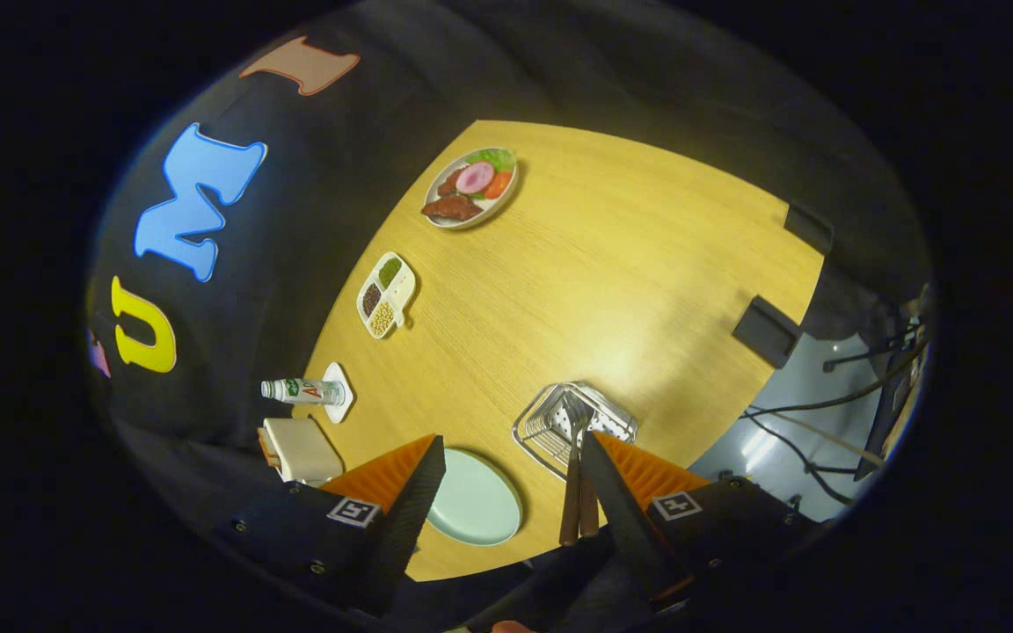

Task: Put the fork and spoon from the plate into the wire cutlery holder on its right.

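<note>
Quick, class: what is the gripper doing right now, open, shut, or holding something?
Gripper: open, holding nothing; the fork and spoon stand in the wire cutlery holder, the plate between its fingers.

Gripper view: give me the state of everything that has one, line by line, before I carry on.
gripper: open, fingers spread, holding nothing.
plate: bare, between the fingers.
wire cutlery holder: upright, holds the cutlery.
fork: head in the holder, handle sticking out.
spoon: beside the fork; its head is hidden behind a finger.
bottle: capped, on a coaster.
</note>
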{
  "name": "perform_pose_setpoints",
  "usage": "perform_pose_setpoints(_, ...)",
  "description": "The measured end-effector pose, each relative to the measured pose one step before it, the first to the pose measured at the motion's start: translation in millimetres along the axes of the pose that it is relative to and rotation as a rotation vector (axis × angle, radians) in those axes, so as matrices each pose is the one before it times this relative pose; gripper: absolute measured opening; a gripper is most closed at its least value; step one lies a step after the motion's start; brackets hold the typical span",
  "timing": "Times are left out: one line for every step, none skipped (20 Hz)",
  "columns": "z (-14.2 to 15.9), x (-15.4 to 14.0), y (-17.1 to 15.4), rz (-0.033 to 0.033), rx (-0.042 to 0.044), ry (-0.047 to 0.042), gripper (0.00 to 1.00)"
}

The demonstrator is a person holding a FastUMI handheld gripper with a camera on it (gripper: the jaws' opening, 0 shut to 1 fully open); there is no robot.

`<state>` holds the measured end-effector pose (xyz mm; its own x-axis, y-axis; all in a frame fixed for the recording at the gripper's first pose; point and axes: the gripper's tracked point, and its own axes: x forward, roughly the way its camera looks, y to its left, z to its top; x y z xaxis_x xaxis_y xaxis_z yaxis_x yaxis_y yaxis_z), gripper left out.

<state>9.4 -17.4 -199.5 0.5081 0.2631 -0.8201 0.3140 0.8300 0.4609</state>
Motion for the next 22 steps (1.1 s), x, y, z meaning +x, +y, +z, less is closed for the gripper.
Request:
perform_pose_setpoints(8.21,-3.36,1.54,-0.00422,-0.02907,-0.04341,0.96)
perform_pose_setpoints(7.75,-3.63,1.76,-0.00355,-0.02521,-0.03760,0.96)
perform_pose_setpoints(5.95,-3.66,1.61,-0.00781,-0.01594,-0.03409,0.96)
perform_pose_setpoints(7.82,-3.40,2.61,-0.00220,-0.01485,-0.03882,0.96)
perform_pose_setpoints(7.37,-3.43,2.43,-0.00290,-0.02394,-0.04440,0.96)
perform_pose_setpoints(9.72,-4.69,0.40,-0.00932,-0.03217,-0.04961,0.96)
perform_pose_setpoints(10.40,-2.95,1.10,-0.00887,-0.03453,-0.05671,0.96)
perform_pose_setpoints(11.27,-5.34,1.77,-0.00438,-0.02909,-0.05641,0.96)
perform_pose_setpoints(11.07,-4.88,4.73,-0.00265,-0.02283,-0.05445,0.96)
perform_pose_setpoints(10.67,-5.17,3.81,0.00019,-0.02175,-0.05132,0.96)
perform_pose_setpoints(8.97,-3.94,4.68,0.00075,-0.02431,-0.05176,0.96)
perform_pose_setpoints(9.93,-4.99,1.92,-0.00130,-0.02624,-0.05251,0.96)
perform_pose_setpoints(8.96,-3.28,2.01,-0.00659,-0.02798,-0.05189,0.96)
perform_pose_setpoints(9.65,-4.50,2.30,-0.00631,-0.03144,-0.05081,0.96)
perform_pose_setpoints(10.16,-3.86,3.20,-0.00500,-0.03376,-0.05067,0.96)
perform_pose_setpoints(12.43,-5.27,1.30,-0.00947,-0.03779,-0.05642,0.96)
perform_pose_setpoints(12.52,-3.88,-0.98,-0.01372,-0.04008,-0.05964,0.96)
perform_pose_setpoints(12.91,-3.20,-1.21,-0.01323,-0.03659,-0.05300,0.96)
perform_pose_setpoints(10.87,-6.13,1.61,-0.00479,-0.02465,-0.04465,0.96)
perform_pose_setpoints(10.41,-5.89,4.22,0.00235,-0.01267,-0.03935,0.96)
perform_pose_setpoints(8.22,-1.89,5.07,0.00287,-0.01147,-0.03691,0.96)
perform_pose_setpoints(7.30,-1.05,0.86,0.00038,-0.00599,-0.03402,0.96)
